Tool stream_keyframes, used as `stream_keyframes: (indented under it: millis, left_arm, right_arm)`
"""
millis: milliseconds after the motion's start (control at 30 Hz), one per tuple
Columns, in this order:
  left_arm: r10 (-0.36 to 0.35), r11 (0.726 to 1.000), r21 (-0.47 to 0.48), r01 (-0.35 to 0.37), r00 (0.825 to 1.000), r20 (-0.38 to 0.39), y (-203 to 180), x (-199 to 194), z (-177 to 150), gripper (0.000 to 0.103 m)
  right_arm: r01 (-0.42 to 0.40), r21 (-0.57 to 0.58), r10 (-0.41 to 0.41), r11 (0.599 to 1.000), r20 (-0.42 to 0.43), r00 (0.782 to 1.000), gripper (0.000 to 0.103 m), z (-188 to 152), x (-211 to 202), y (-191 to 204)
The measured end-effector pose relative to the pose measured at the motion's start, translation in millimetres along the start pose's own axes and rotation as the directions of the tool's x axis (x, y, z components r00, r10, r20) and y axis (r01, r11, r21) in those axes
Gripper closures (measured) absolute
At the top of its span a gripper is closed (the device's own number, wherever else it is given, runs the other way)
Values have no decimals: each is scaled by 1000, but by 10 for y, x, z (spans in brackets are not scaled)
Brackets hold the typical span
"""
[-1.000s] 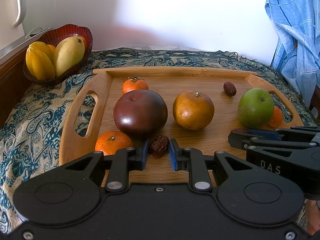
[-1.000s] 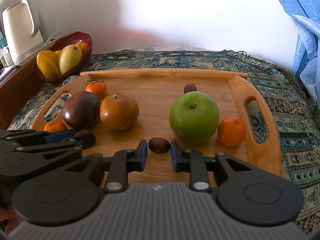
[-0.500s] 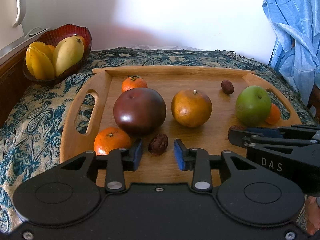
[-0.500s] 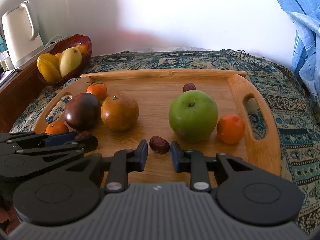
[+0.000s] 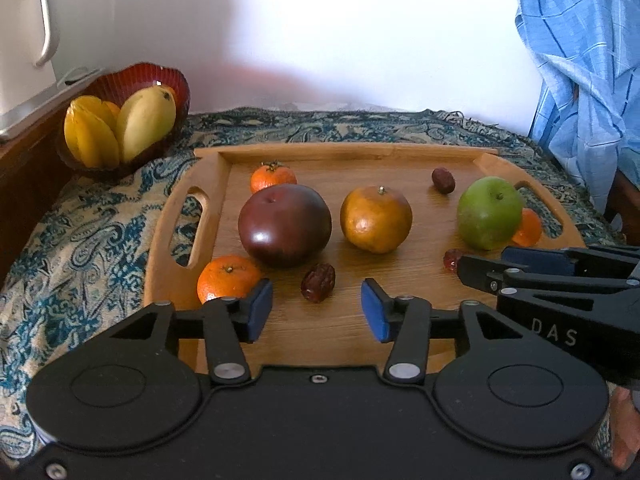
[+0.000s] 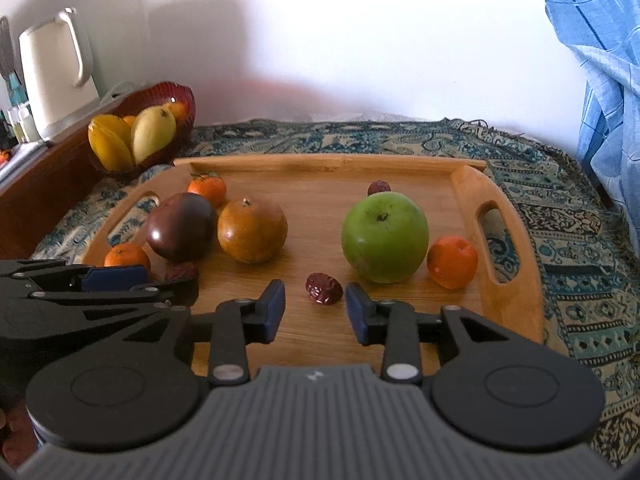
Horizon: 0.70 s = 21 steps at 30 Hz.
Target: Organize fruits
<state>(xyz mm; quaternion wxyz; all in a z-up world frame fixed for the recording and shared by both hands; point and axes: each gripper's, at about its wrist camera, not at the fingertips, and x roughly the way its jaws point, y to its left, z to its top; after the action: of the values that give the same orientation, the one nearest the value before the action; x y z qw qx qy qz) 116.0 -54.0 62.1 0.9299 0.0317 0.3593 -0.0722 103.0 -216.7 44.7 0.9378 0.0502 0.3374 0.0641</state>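
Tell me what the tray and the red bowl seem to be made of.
The tray looks like wood, perhaps bamboo: warm honey colour, fine straight grain, smooth satin finish. The red bowl looks like ribbed glass or clear plastic: light glows through its fluted wall, which shines glossily. Which of the two cannot be told.

— What can't you see from your left wrist camera?

— The small orange [image 5: 529,227] sits mostly behind the green apple [image 5: 489,213], and your right gripper [image 5: 464,270] covers most of one date [image 5: 451,258]. The kettle [image 5: 25,44] is cut by the frame's left edge.

— And from the right wrist?

— Your left gripper [image 6: 160,280] hides part of a date [image 6: 182,271]. The far date [image 6: 379,188] peeks over the apple. The bottles [image 6: 18,118] beside the kettle are too small to identify.
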Motion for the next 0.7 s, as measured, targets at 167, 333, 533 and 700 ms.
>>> stream_keyframes:
  millis: [167, 333, 533, 700]
  left_arm:
    - [14, 1000, 3, -14, 999, 32, 10, -165, -35, 44]
    - [18, 1000, -13, -18, 998, 54, 62, -317, -95, 38]
    - [28, 999, -24, -27, 997, 71, 122, -479, -218, 32]
    - [37, 999, -36, -35, 997, 74, 175, -600, -358, 31]
  right_arm:
    - [10, 18, -11, 1000, 38, 999, 41, -39, -150, -32]
    - [53, 51, -57, 997, 77, 995, 38, -125, -290, -87]
    - [65, 85, -75, 994, 126, 989, 32, -269, -482, -104]
    - [92, 98, -107, 991, 159, 981, 30, -448, -636, -99]
